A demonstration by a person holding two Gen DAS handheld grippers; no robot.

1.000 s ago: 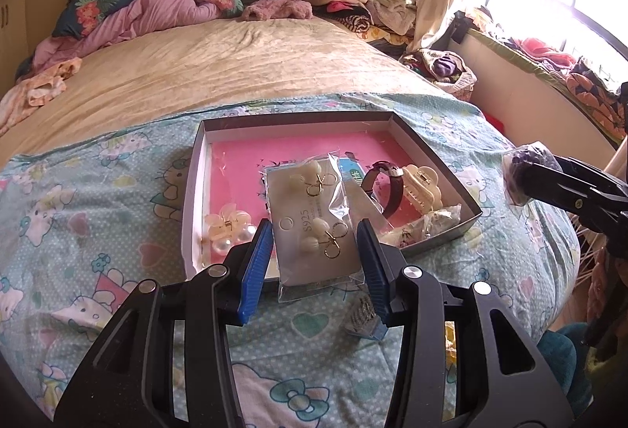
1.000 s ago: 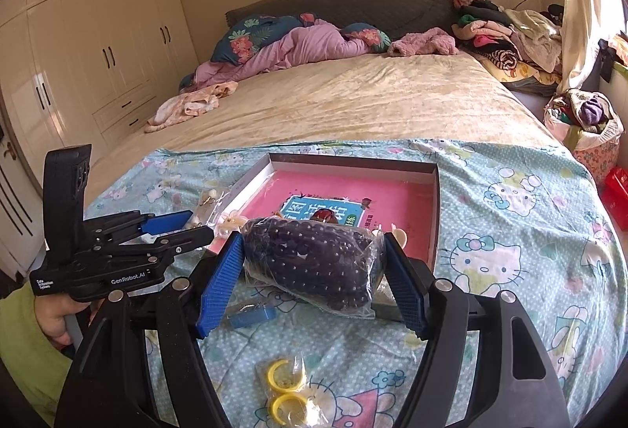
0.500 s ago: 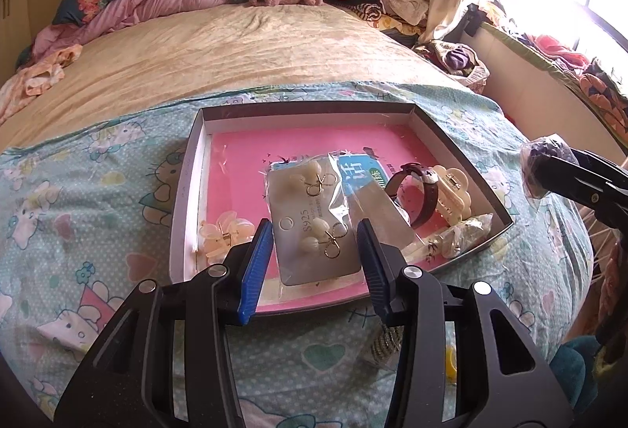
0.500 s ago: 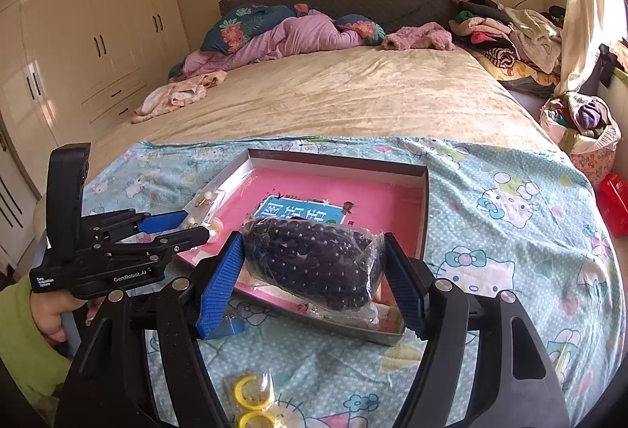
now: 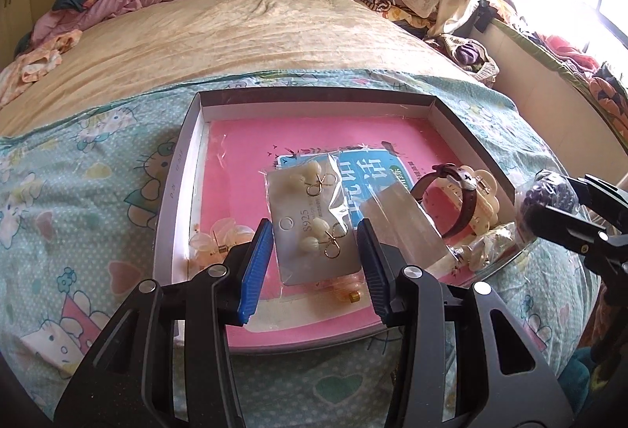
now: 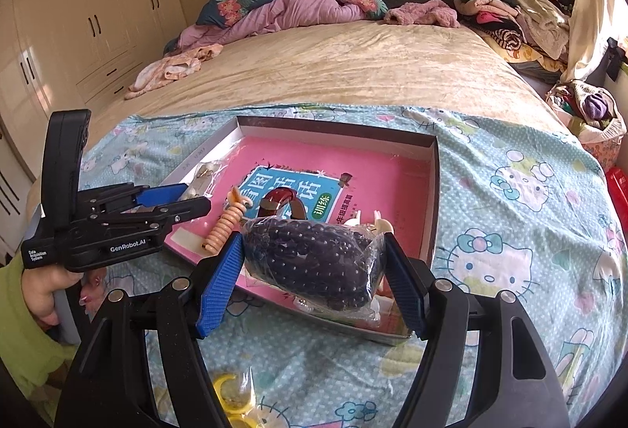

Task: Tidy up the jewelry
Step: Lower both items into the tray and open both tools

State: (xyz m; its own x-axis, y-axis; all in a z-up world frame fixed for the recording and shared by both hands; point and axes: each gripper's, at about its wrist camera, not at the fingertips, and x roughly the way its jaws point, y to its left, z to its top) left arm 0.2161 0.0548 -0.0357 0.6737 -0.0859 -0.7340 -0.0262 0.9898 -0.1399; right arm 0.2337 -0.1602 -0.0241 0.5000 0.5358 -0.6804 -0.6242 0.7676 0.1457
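left wrist: left gripper (image 5: 314,259) clamps earring card (image 5: 310,227) over tray (image 5: 172,188); right gripper (image 6: 310,271) clamps bead bag (image 6: 314,255) at tray's near edge.

The bed (image 6: 353,74) carries a patterned sheet (image 6: 510,231) at its near edge, with a shallow box (image 5: 176,192) on it.
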